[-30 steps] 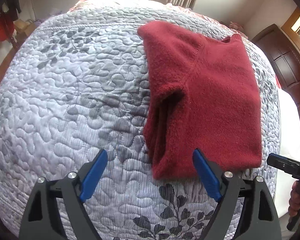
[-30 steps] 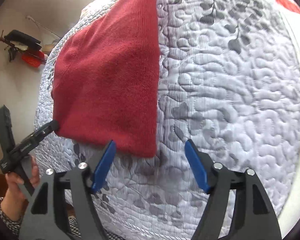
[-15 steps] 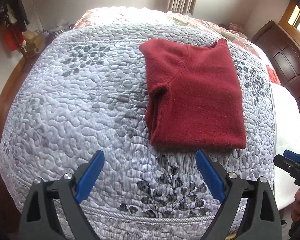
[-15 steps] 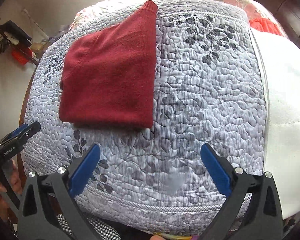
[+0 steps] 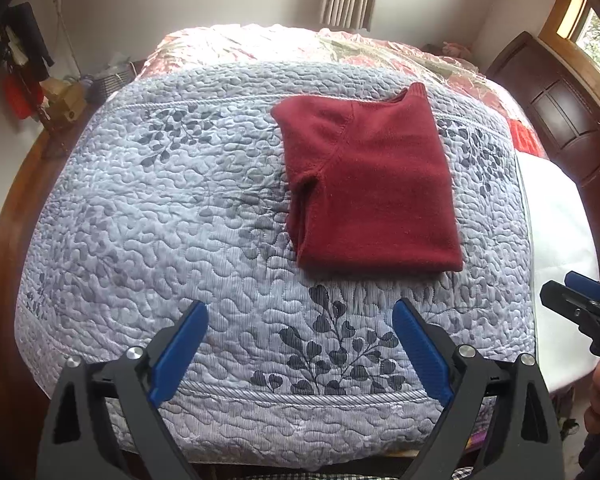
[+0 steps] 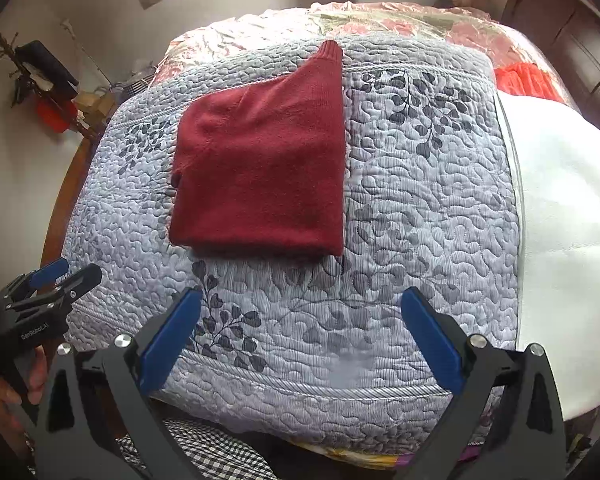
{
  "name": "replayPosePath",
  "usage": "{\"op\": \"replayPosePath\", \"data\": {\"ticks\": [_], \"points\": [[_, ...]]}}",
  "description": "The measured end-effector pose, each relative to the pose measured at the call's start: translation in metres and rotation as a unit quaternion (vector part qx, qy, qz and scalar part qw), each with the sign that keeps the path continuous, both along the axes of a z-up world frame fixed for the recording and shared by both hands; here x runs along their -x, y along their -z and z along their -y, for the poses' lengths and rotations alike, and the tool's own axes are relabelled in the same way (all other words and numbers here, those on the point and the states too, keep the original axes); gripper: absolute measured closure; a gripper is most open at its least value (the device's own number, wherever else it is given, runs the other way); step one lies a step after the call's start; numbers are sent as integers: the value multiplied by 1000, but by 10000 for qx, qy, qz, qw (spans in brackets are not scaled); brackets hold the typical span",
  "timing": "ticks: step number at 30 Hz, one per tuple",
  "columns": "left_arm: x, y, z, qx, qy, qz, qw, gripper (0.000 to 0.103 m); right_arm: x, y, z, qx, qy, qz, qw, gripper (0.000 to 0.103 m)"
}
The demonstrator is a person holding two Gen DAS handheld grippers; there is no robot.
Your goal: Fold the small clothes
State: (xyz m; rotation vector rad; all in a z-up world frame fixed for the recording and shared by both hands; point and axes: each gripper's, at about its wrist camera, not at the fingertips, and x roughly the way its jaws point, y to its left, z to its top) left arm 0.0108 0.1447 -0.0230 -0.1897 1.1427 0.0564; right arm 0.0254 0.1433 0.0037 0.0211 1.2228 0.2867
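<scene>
- Now both claws are seen drawn well back from the red sweater [image 5: 372, 192], which a second ago filled the view right at their fingertips; far more of the quilted bedspread [image 5: 160, 220] is taken in than before.
- The left gripper [image 5: 300, 344] is held with its jaws spread wide and nothing between them, near the bedspread's front edge.
- The right gripper [image 6: 300, 328] is likewise spread wide and empty, at that same front edge.
- The sweater is left lying flat as a compact rectangle on the bedspread, towards its far half, with its ribbed collar at the far edge and its folded hem nearest the grippers; nothing touches it.
- From this retreat the fold is judged finished, or very nearly so; no loose sleeve is seen sticking out.
- A white sheet [image 6: 560, 200] is seen beside the bedspread's right edge.
</scene>
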Motion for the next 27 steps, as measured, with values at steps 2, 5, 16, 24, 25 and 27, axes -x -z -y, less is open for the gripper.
{"op": "replayPosePath", "data": {"ticks": [2,5,16,24,25,27], "points": [[3,-7,0,-43,40,75,10000,9,3,-4,-2,112,10,79,9999,3],[6,-16,-1,-98,80,171,9998,9,5,-5,-1,184,44,92,9998,3],[9,-26,6,-254,189,192,9993,9,14,-10,4,353,154,148,9991,3],[11,-28,10,-278,237,184,9992,9,18,-12,2,389,156,166,9990,3],[11,-28,10,-274,238,181,9992,9,18,-12,1,404,154,177,9989,3],[11,-27,10,-270,248,177,9992,9,17,-14,-1,421,125,208,9988,3]]}}
